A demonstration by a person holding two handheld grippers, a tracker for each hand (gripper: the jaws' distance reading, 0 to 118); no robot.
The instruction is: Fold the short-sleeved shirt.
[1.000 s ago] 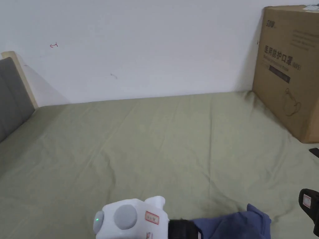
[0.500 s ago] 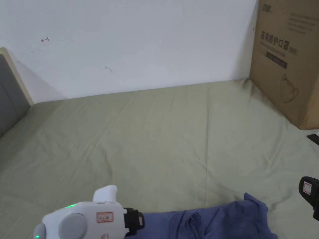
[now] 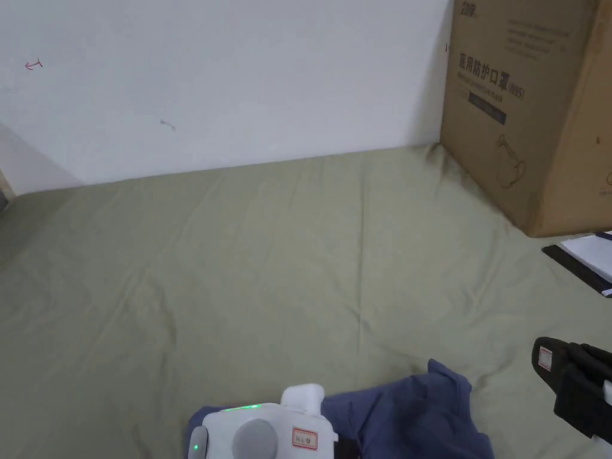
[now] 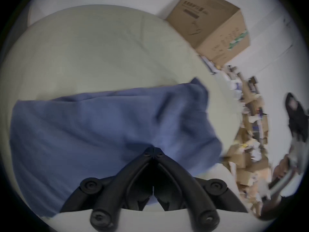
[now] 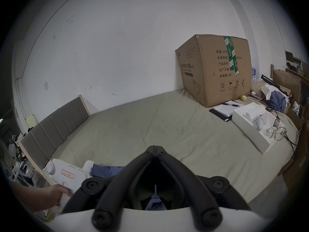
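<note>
Shirt (image 4: 108,126) bunched on bed (image 3: 269,251); left gripper (image 4: 153,149) clenched, possibly pinching shirt; right gripper (image 5: 155,147) clenched, nothing between.

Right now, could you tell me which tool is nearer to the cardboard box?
Right. The right tool hangs over the bed's right side, below the cardboard box in the head view. The left tool sits farther off, at the blue shirt near the bed's front edge.
</note>
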